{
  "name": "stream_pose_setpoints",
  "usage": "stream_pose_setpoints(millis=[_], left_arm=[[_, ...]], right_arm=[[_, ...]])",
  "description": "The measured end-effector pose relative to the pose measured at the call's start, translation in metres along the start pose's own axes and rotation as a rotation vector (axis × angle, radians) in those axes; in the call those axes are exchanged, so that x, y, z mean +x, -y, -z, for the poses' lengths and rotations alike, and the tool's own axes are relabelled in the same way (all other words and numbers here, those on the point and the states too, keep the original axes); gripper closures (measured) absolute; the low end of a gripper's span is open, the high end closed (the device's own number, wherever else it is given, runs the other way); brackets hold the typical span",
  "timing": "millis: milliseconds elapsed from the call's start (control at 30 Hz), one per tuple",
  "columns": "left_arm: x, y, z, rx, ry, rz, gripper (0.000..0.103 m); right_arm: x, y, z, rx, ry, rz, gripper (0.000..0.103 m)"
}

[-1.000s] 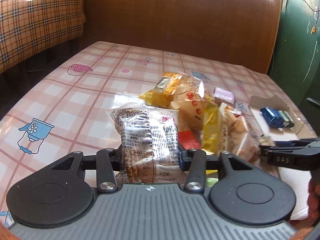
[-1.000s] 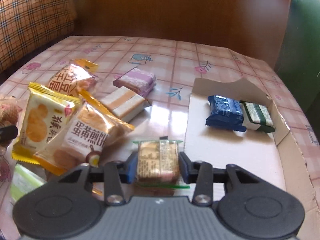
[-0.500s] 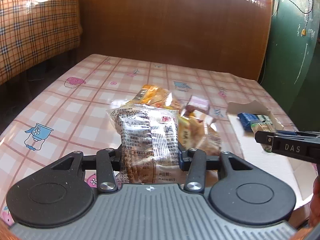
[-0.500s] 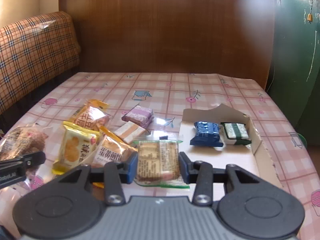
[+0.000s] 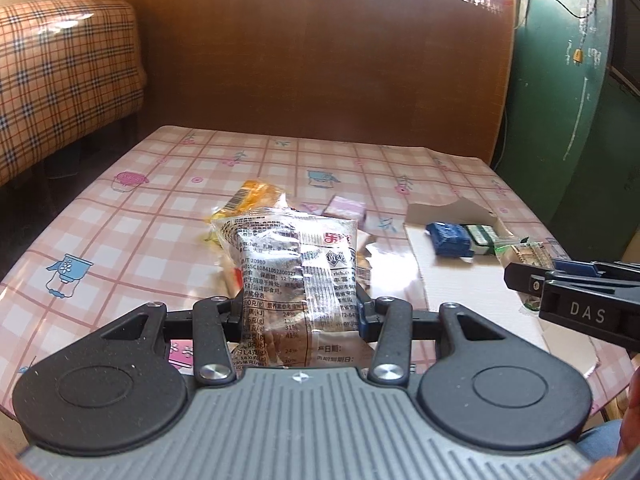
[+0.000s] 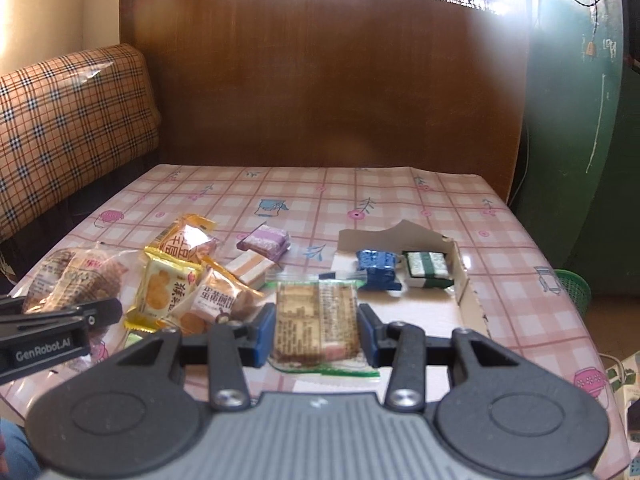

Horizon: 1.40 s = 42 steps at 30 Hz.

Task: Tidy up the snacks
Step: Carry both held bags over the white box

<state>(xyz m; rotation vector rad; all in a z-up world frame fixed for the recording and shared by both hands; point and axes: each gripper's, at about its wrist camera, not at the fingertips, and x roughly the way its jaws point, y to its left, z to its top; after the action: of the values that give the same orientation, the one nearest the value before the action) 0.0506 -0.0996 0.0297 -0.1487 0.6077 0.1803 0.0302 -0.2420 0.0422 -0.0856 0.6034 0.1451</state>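
Both grippers have risen off the pink checked tablecloth (image 6: 400, 196) since a second ago, each carrying a packet, so the wider view now takes in the whole table and the wooden panel behind; I judge two snacks are lifted and on their way to the box. The left gripper (image 5: 300, 312) is clamped on a clear crinkly plastic bag of brown biscuits with printed text (image 5: 296, 272), its pads pressing both sides, held above the loose pile. The right gripper (image 6: 316, 334) is clamped on a small clear-wrapped brown wafer bar with a green edge (image 6: 316, 316), hanging just in front of the open white cardboard box (image 6: 460, 276). That box already holds a blue foil packet (image 6: 378, 268) and a green-and-white packet (image 6: 426, 268) side by side at its far end; the near part looks free. Left on the cloth are yellow and orange biscuit packets (image 6: 164, 292), a purple packet (image 6: 264, 242) and a tan one. The two grippers are close together, so they may crowd each other over the box
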Motion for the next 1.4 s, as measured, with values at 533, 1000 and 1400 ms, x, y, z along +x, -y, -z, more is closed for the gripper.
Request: stream_pose_setpoints(millis=[533,1000,1400], left_arm=[[-0.012,0.051,0.002,0.061,-0.012,0.062,0.049],[-0.004,0.098,0.001,0.103,-0.033,0.136,0.049],[0.022,0.116,-0.007,0.111,-0.053,0.160,0.049]], right_arm=[[-0.026,0.036,0.006,0.039,0.027,0.047,0.062],[-0.028,0.074,0.008,0.089,0.038,0.102,0.062],[-0.015,0.095,0.003,0.104,0.030,0.117,0.062]])
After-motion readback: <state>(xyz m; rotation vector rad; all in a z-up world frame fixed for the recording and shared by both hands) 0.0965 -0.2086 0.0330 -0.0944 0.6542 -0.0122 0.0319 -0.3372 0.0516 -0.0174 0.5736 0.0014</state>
